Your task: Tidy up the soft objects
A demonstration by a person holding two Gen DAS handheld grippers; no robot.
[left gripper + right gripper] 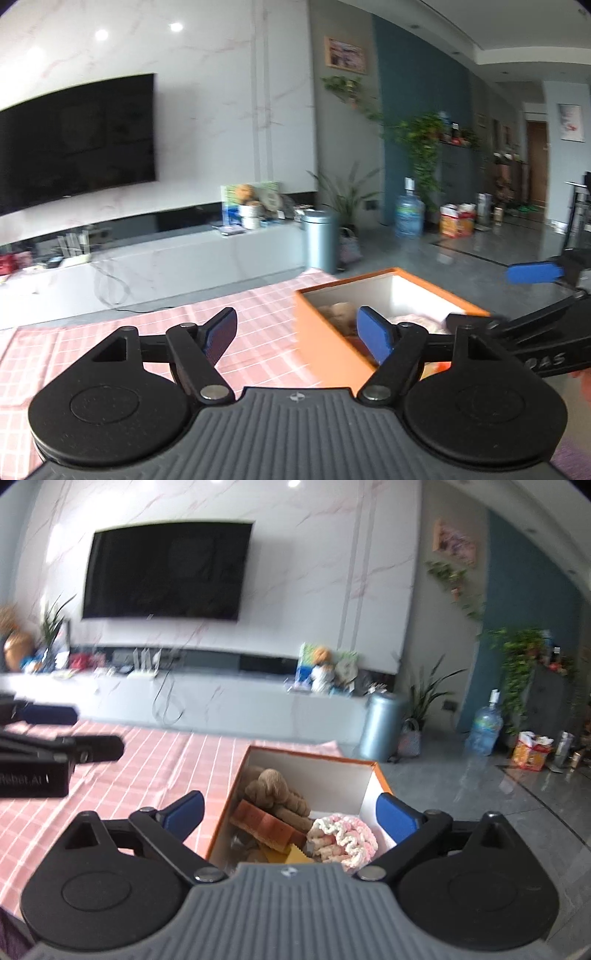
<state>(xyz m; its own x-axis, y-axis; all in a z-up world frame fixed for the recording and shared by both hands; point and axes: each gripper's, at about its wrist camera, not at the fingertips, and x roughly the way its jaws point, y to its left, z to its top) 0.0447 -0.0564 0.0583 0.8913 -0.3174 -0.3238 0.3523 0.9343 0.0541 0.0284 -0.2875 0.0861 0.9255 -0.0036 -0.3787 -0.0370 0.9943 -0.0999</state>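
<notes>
An orange box (369, 779) with a white inside stands on the pink checked tablecloth (155, 768). In it lie a brown plush toy (277, 794), an orange-brown sponge block (266, 827), a yellow cloth (291, 856) and a pink-and-white crocheted piece (343, 840). My right gripper (291, 812) is open and empty, just above the box's near end. My left gripper (299, 332) is open and empty, above the cloth (251, 317) at the box's left wall (325, 339). The right gripper (535, 273) also shows at the right of the left wrist view.
A long grey TV bench (221, 698) with clutter and a wall-mounted TV (166, 568) stand behind the table. A metal bin (380, 727), a water jug (485, 731) and potted plants (524, 664) stand on the grey floor to the right.
</notes>
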